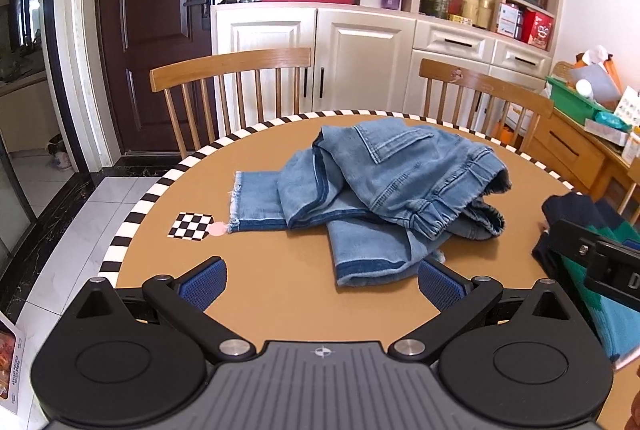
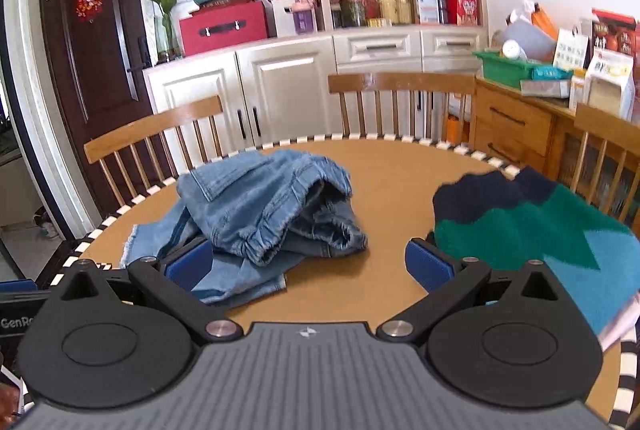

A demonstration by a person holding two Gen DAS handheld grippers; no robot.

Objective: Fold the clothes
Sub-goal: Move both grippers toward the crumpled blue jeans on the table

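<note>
Crumpled light-blue jeans [image 1: 384, 190] lie in a heap in the middle of the round brown table [image 1: 272, 302], one frayed leg stretched to the left. My left gripper [image 1: 322, 284] hovers open at the near side of the heap, nothing between its blue pads [image 1: 204, 284]. In the right wrist view the jeans [image 2: 264, 214] sit left of centre and a knitted sweater [image 2: 536, 238] in navy, green and teal lies at the right. My right gripper [image 2: 308, 264] is open above bare table between the two garments. The sweater [image 1: 592, 270] also shows at the left wrist view's right edge.
A checkerboard marker [image 1: 191, 226] and a pink dot lie on the table left of the jeans. Two wooden chairs [image 1: 236, 90] stand behind the striped table rim, with white cabinets beyond. A wooden sideboard [image 2: 520, 122] loaded with boxes stands at the right.
</note>
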